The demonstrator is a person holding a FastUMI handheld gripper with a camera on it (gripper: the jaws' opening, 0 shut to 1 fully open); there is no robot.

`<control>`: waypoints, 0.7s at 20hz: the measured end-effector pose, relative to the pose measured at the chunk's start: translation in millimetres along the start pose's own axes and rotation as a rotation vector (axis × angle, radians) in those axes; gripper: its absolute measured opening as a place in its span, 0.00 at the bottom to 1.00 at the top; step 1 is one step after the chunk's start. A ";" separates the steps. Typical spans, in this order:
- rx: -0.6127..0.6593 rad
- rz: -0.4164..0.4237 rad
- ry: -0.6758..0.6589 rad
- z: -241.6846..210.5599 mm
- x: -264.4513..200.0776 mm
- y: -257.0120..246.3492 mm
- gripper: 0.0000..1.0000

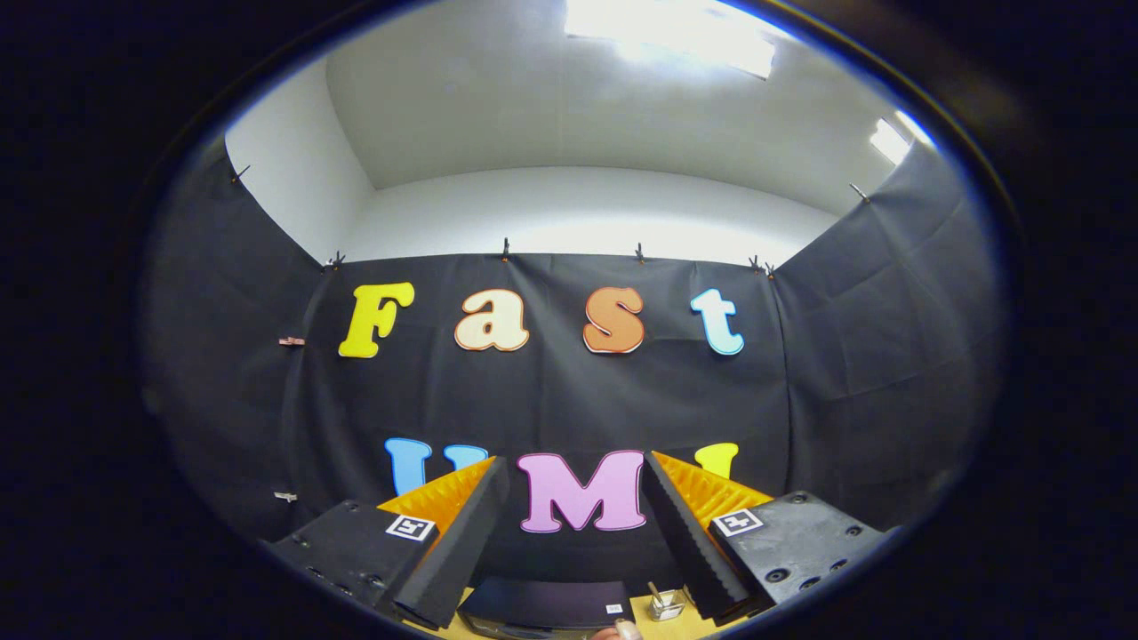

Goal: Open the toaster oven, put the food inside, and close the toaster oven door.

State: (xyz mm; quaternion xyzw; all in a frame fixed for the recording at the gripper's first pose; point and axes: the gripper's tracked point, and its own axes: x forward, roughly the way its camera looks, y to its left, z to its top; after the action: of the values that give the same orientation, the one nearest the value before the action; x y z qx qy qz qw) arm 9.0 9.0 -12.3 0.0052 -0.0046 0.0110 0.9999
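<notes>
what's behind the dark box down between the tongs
Behind the dark box, seen low between the open tongs, hangs the booth's black cloth wall. Its foot is hidden by the box.

- Gripper (569,533): tilted upward, fingers spread wide apart, nothing between them; the booth wall stands beyond them.
- Left finger (458,542) and right finger (689,533): one to each side of the gap.
- Flat-topped appliance (547,604): low between the fingers, below their tips, on the table (653,627).
- Small clip (665,604): on the table, just right of the appliance, beside the right finger.
- Fingertip of a person (622,629): just below the appliance's near edge.
- Ceiling: above the wall.
</notes>
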 end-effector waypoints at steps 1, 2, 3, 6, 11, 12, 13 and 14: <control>-0.001 0.009 0.016 -2.9 -1.7 0.7 0.97; -0.009 0.004 0.020 -2.9 -3.8 -2.7 0.97; -0.013 -0.002 0.016 1.2 -7.4 -8.2 0.97; 0.009 0.016 0.018 4.0 -11.7 -10.5 0.97; 0.000 -0.003 0.011 6.4 -5.5 -18.9 0.97; 0.002 -0.005 0.009 5.6 -3.5 -18.9 0.97; -0.002 -0.006 0.008 5.3 -3.8 -17.9 0.97; -0.008 -0.006 0.006 4.7 -3.0 -18.1 0.97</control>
State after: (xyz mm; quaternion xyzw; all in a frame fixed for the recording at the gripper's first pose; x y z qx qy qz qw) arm 6.3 -9.1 -7.8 0.0013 -0.0013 0.0078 1.0000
